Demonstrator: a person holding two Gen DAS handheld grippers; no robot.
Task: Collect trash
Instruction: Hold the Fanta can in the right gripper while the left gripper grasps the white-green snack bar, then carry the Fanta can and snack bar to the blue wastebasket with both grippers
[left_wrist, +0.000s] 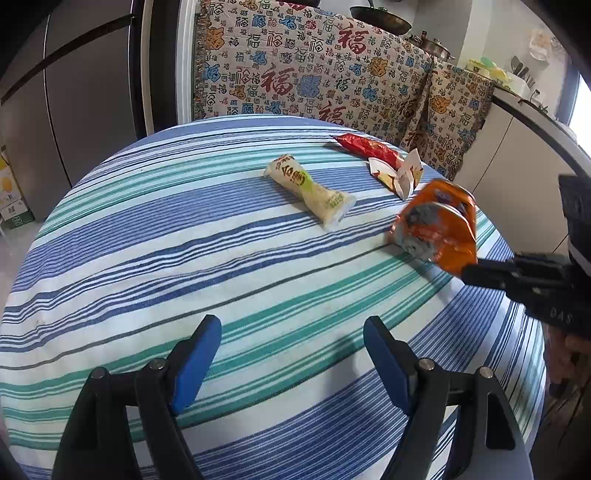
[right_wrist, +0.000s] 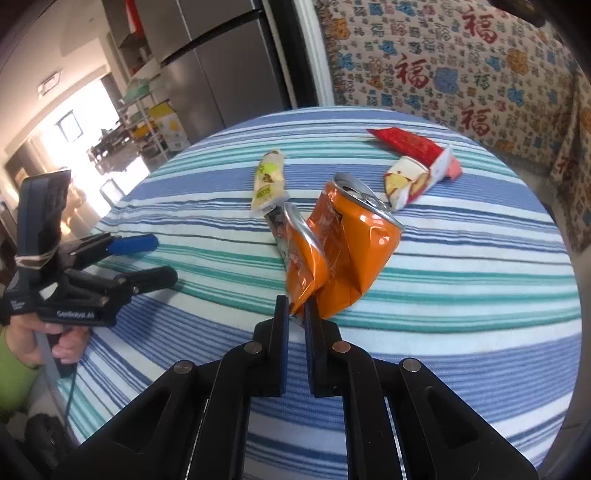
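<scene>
The right tongs (right_wrist: 296, 308) grip a crushed orange can (right_wrist: 343, 251) at center frame, above the striped worktop (right_wrist: 461, 295). The left tongs (left_wrist: 291, 332) gape, holding nothing. Wrappers (left_wrist: 310, 186) lie farther up the frame.

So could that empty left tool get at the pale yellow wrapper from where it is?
Probably yes. The left tool is open and holds nothing, and only bare striped tablecloth lies between it and the pale yellow wrapper. The right tool, gripping the crushed orange can, sits off to the side.
</scene>
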